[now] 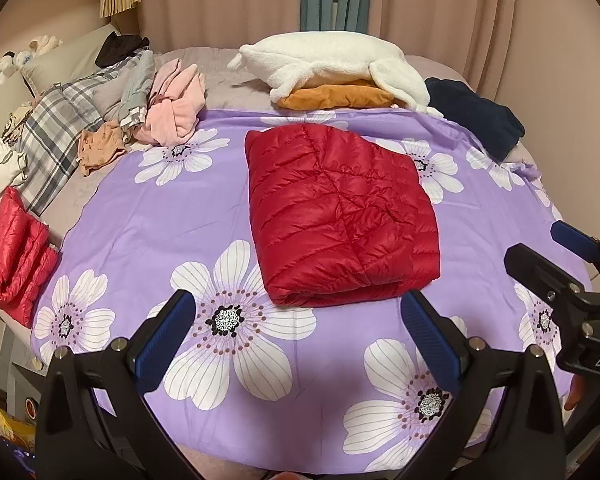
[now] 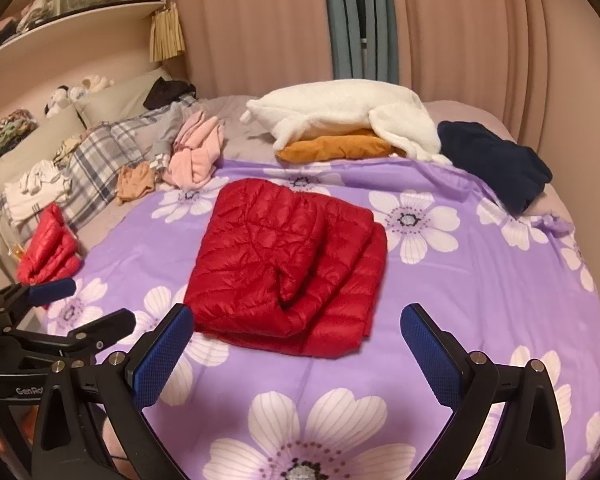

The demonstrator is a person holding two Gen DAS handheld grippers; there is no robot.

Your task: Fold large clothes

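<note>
Jacket [image 1: 340,216], red quilted, lies folded into a thick rectangle at the middle of the purple flowered sheet [image 1: 140,216].

Left wrist view: left gripper [image 1: 296,340] hangs just short of the jacket's near edge, fingers spread wide, holding nothing. Fold runs along that near edge; long axis goes from about 5 o'clock to 11 o'clock, rounded corner pointing to 11. Right gripper [image 1: 540,248] shows at 3 o'clock, also apart and empty.

Right wrist view: right gripper [image 2: 296,332] hovers near the bundle [image 2: 284,264], fingers wide, nothing between them. Layers stack loosely on the 3 o'clock side, a sleeve-like roll on top. Left gripper [image 2: 96,300] sits at 9 o'clock.

Judgement: fold looks done; the remaining step is likely tidying or moving the bundle aside. Do it well by gripping both short ends low, pinching all layers together, and lifting level so slippery fabric does not slide open.
</note>
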